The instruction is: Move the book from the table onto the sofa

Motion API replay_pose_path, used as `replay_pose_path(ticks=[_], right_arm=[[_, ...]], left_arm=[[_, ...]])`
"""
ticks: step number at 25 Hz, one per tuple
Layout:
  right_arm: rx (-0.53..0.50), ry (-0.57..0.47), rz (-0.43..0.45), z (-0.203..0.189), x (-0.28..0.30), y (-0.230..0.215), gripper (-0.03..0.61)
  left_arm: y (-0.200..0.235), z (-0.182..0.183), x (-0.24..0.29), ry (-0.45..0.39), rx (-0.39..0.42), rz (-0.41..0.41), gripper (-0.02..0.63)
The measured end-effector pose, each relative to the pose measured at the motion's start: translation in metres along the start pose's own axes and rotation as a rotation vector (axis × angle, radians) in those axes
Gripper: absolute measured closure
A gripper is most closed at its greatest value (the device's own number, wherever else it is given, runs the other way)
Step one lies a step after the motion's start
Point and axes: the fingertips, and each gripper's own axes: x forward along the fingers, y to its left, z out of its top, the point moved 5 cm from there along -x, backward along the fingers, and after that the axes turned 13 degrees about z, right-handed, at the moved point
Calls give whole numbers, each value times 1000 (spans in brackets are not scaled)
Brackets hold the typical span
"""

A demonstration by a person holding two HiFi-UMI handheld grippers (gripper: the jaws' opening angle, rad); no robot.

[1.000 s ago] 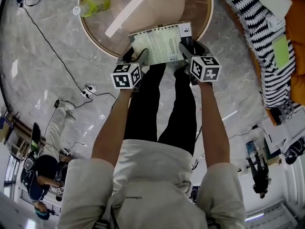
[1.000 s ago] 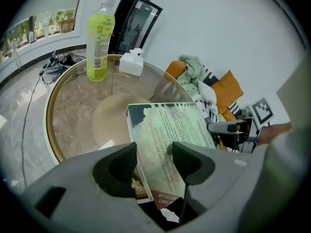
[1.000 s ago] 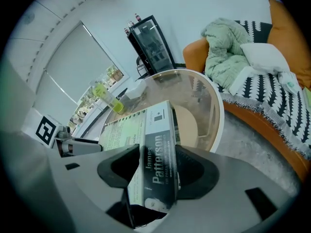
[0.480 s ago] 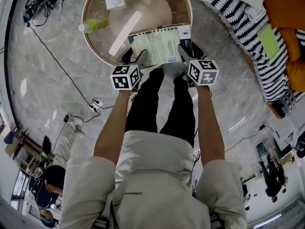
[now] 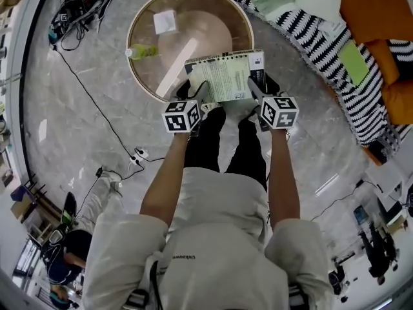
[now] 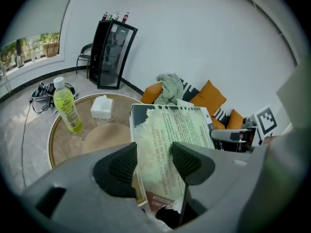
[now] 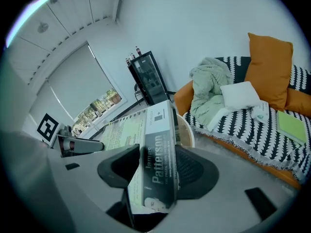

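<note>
the book is clamped at opposite edges: the left gripper is closed on the page side, the right gripper on the spine. it is held flat over the near rim of the table, seemingly lifted clear. the carry is judged under way. a swing rightward to the sofa is called for, across open floor, onto bare striped throw between the cushions.

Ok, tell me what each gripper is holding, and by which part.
Both hold the pale green paperback book: the left gripper clamps its page-edge side, the right gripper its grey spine, both at the end nearest the person.
</note>
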Motion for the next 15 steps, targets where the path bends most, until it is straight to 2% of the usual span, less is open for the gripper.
replay_pose_path(ticks=[7,15], right_arm=[[-22,-39,-19,16,-32,14,350],[-43,-74,-47,39,-90,24,350]], left_arm=[[-19,16,-26,-30,26,-12,387],[-63,35,-62,-68,35,-16,387]])
